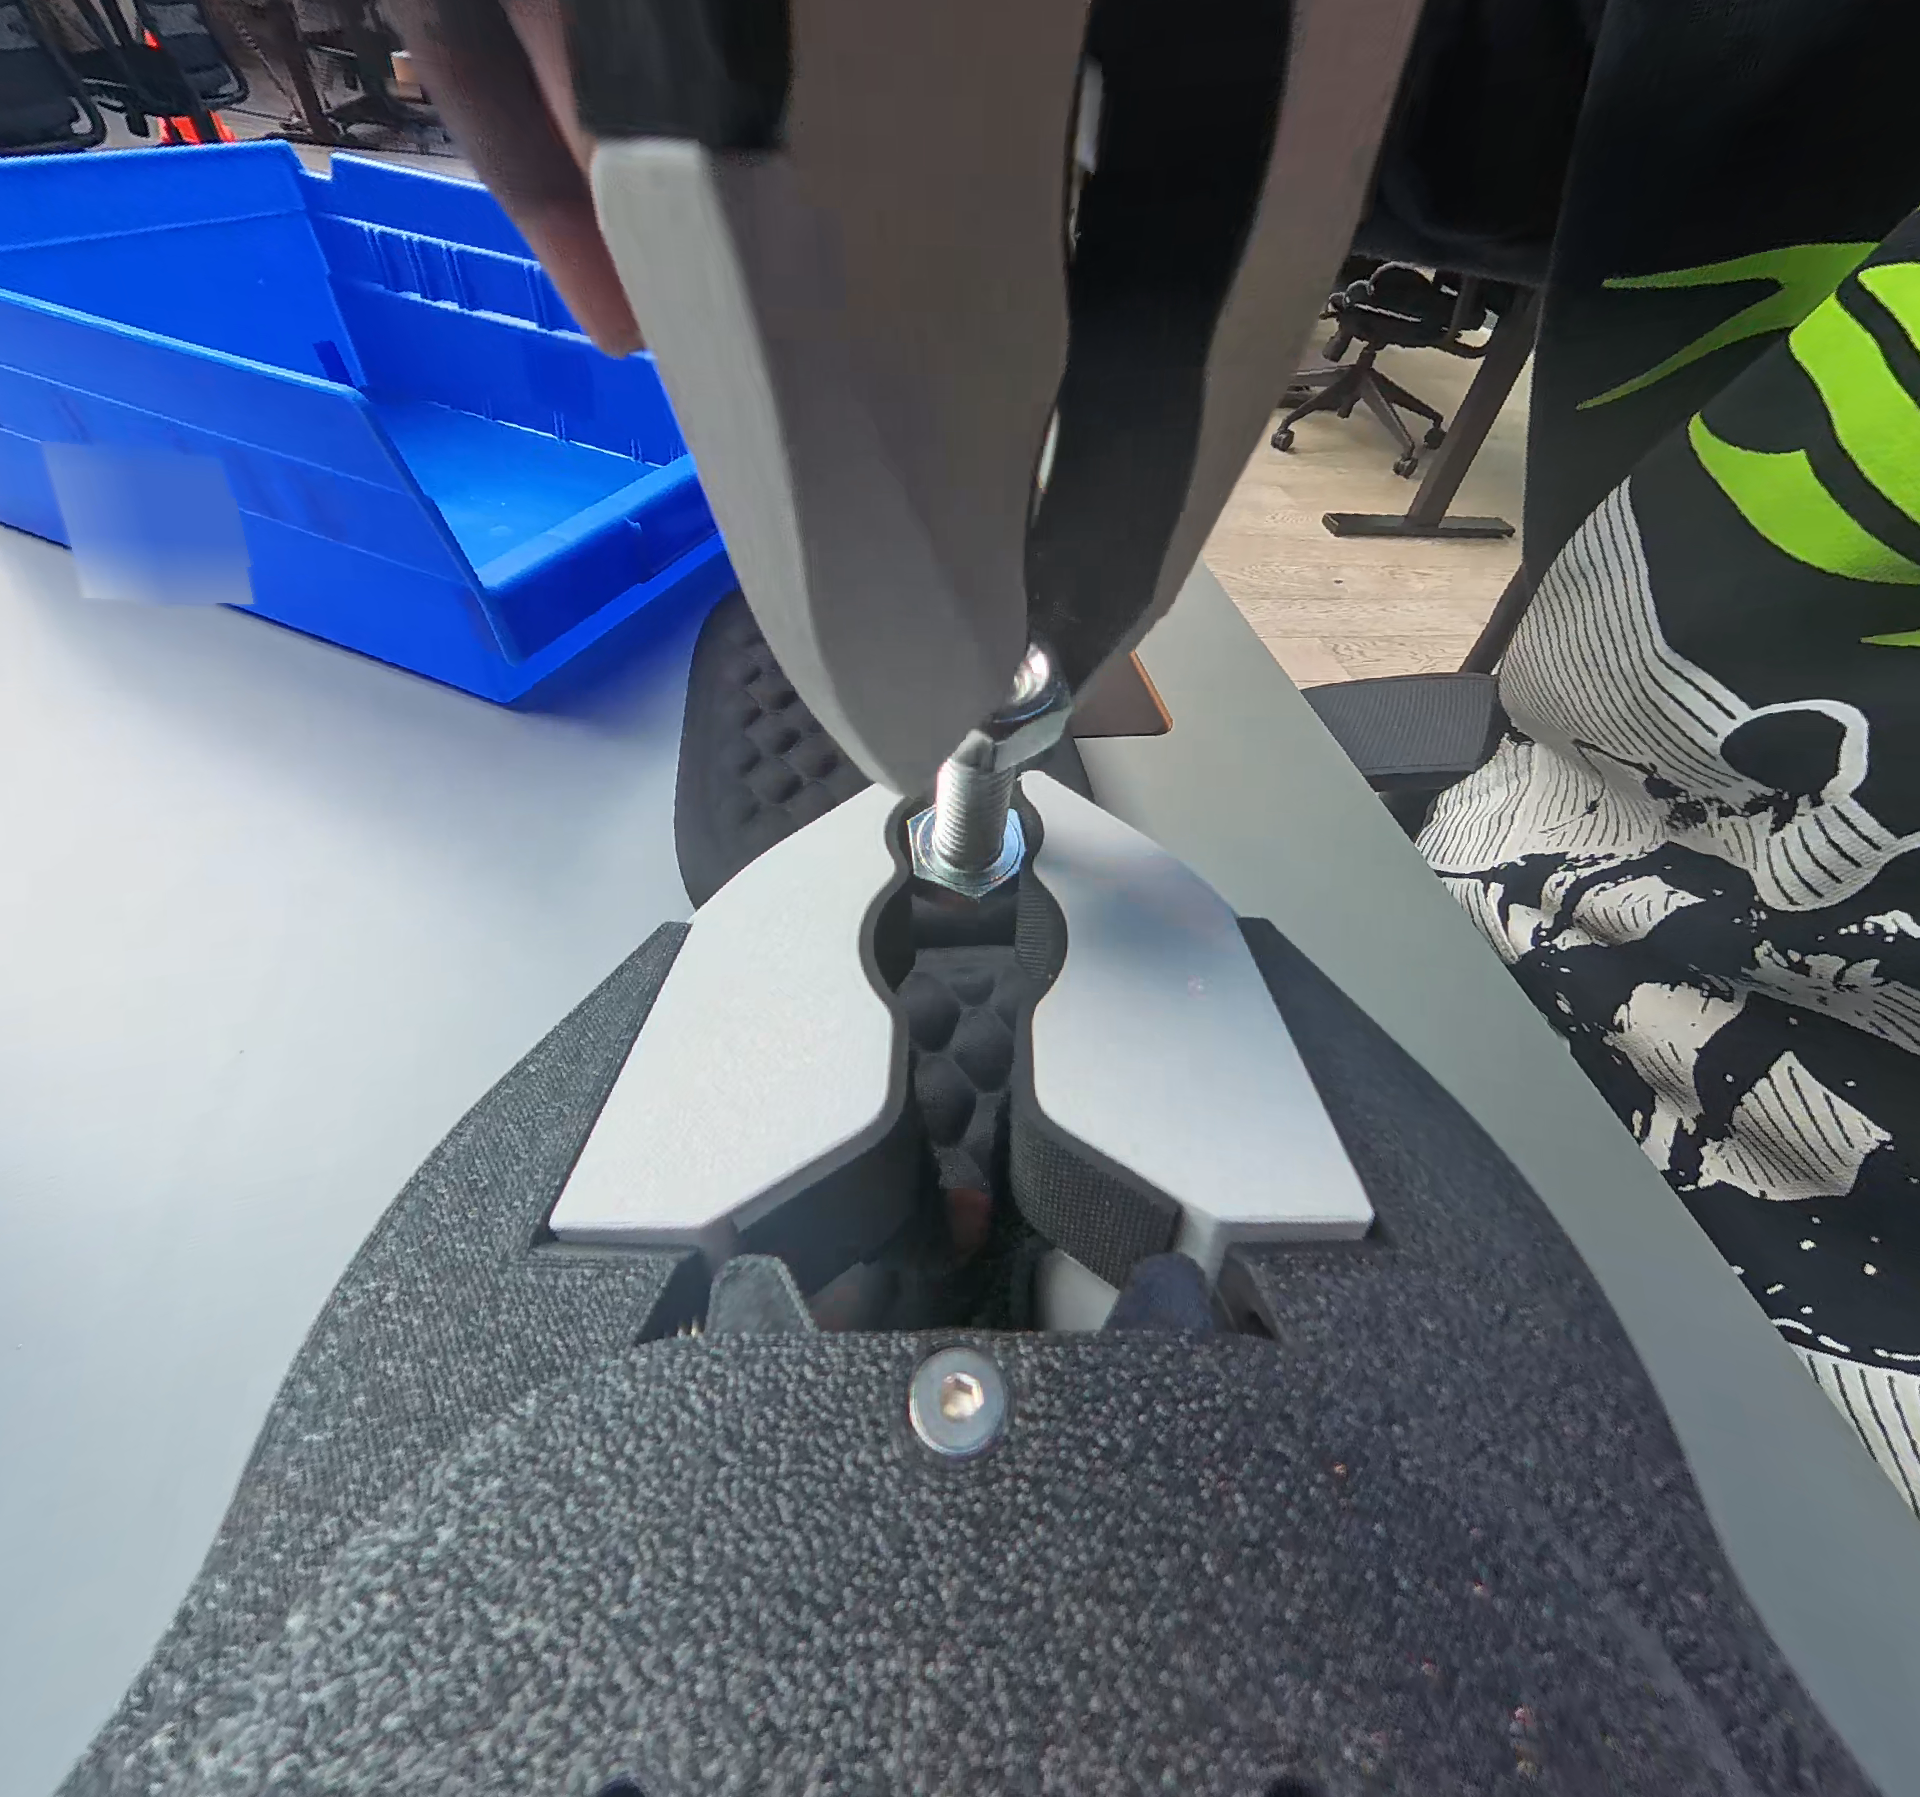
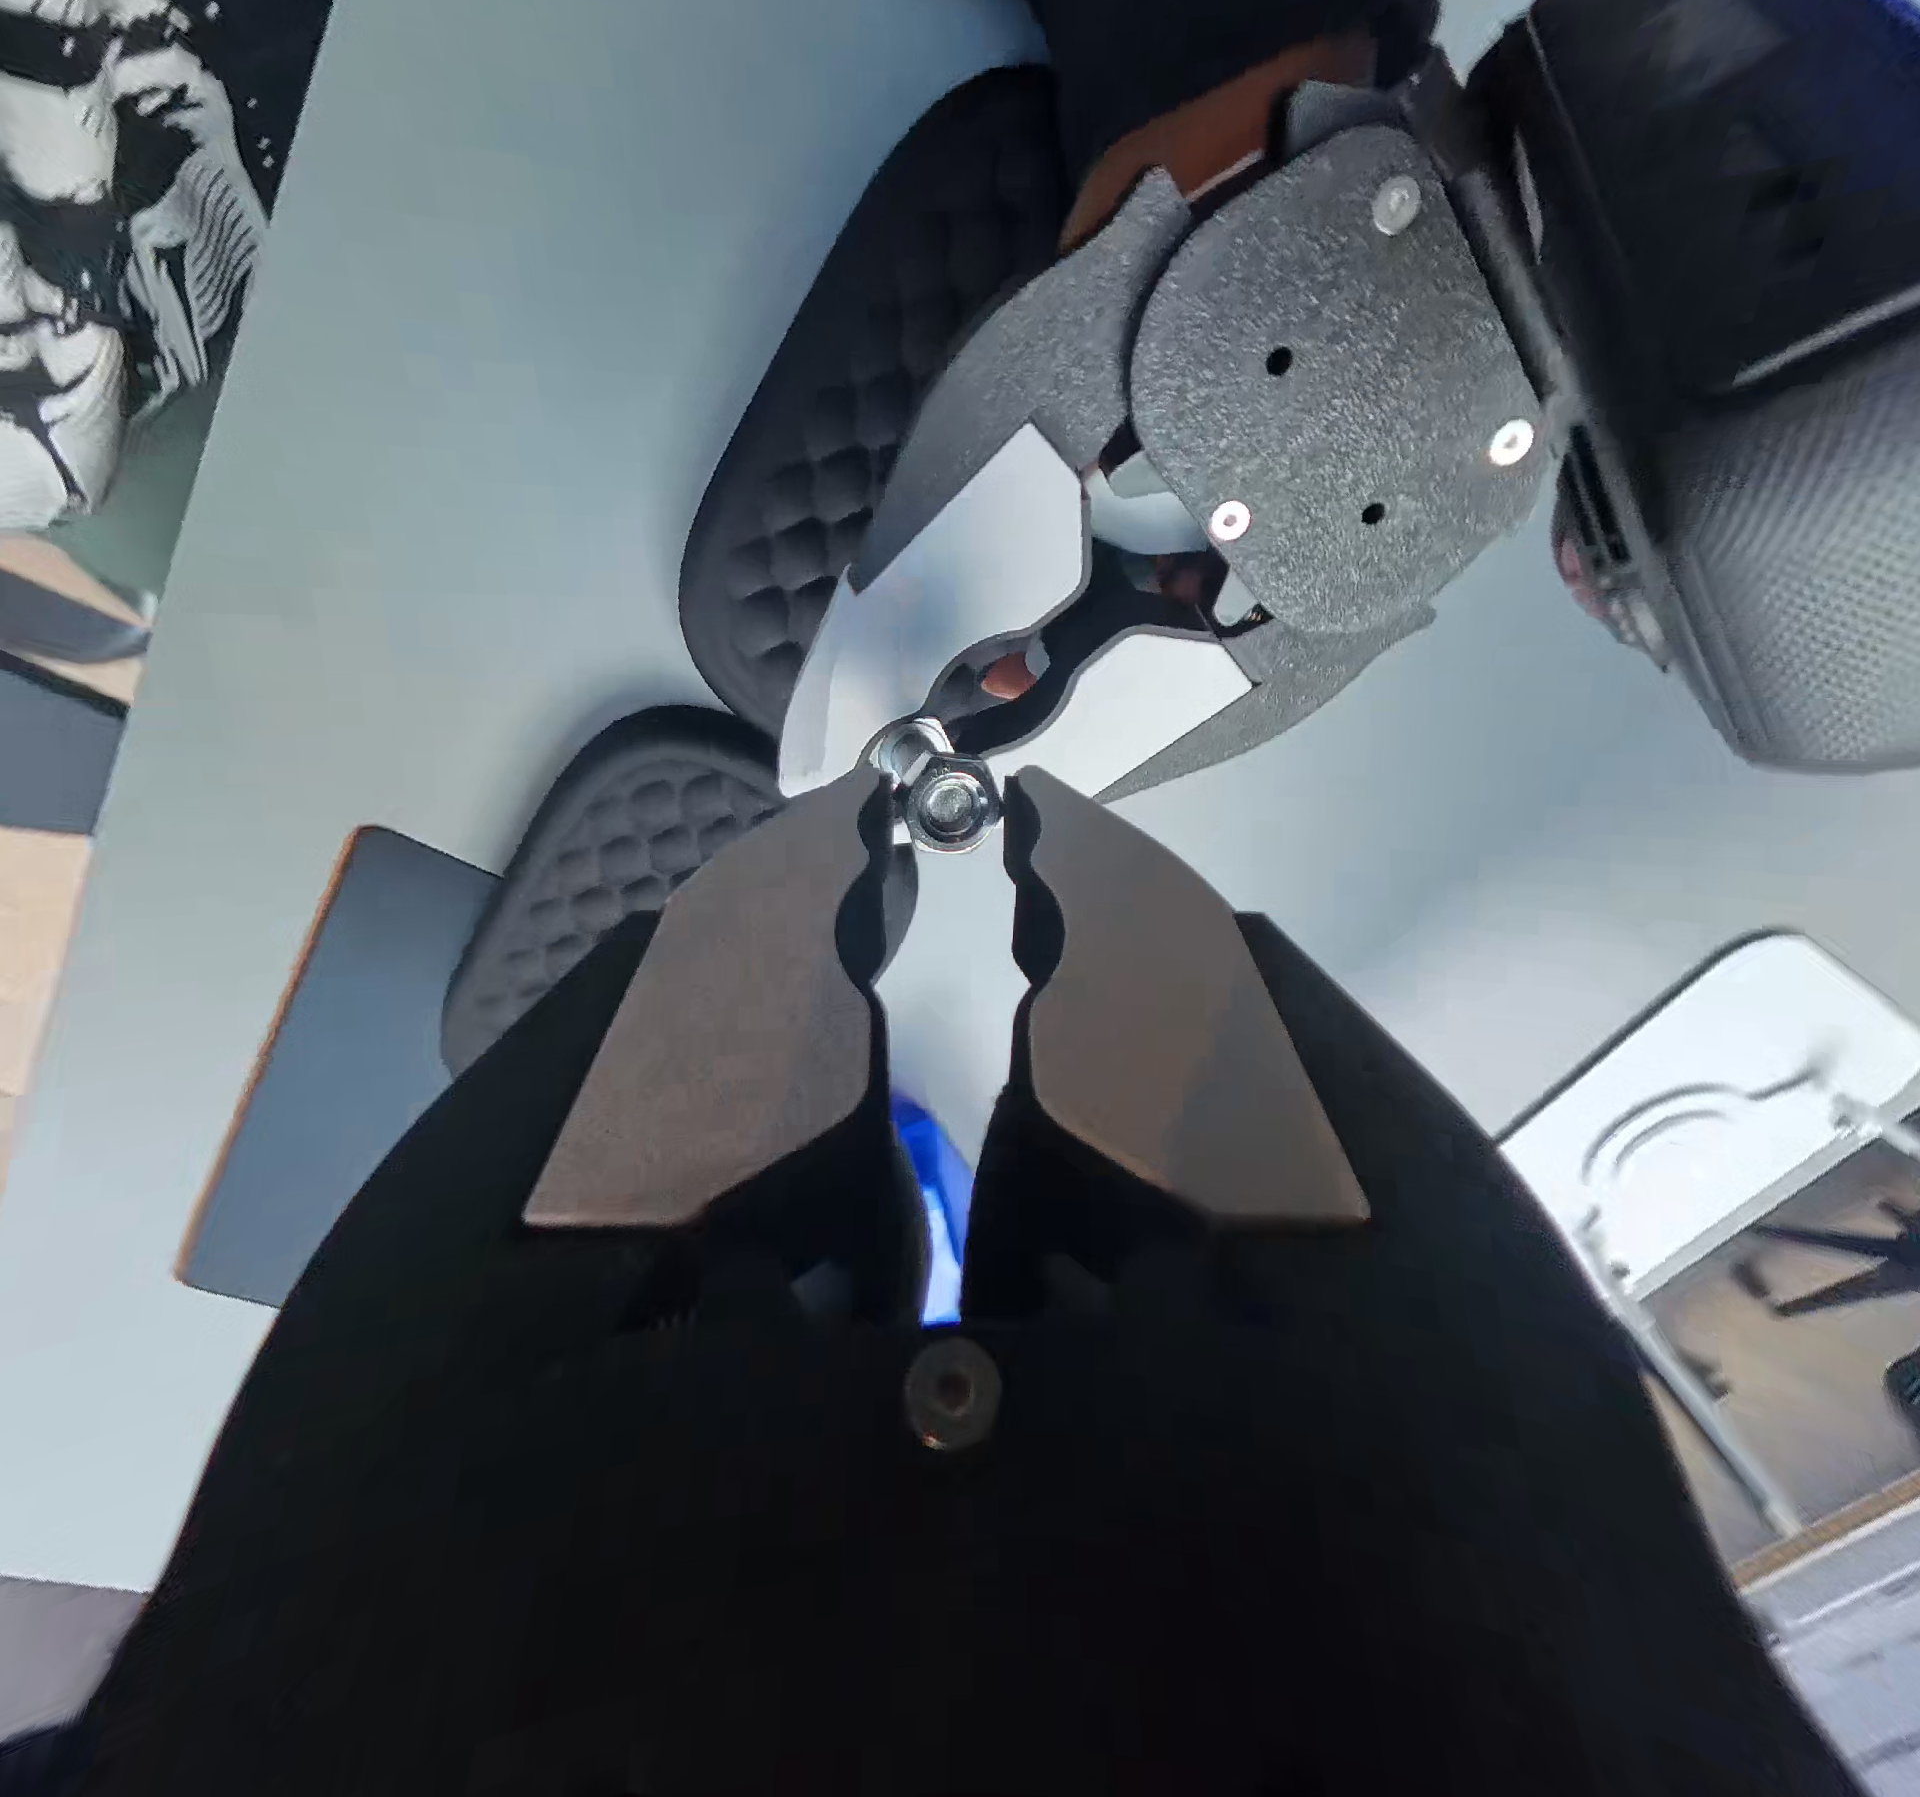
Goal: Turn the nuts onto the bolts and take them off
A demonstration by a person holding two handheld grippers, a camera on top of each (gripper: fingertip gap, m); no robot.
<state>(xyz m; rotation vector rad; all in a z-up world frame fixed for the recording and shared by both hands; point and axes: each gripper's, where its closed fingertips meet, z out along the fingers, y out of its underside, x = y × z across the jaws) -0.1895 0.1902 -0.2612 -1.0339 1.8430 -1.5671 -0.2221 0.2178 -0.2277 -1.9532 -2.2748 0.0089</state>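
Your left gripper [image 1: 964, 859] pinches the nut [image 1: 964, 862]; right gripper [image 2: 948, 802] clamps the bolt [image 1: 971, 812] head, just inside the table [image 1: 1455, 968] edge.

You have a silver threaded bolt [image 1: 971, 817] held in the air above the table, its shaft pointing up and tilted. One hexagonal silver nut [image 1: 964, 857] sits on its lower threads. You also have a second silver nut [image 1: 1031, 706] at the upper end, tilted; you cannot tell how far it is threaded on.
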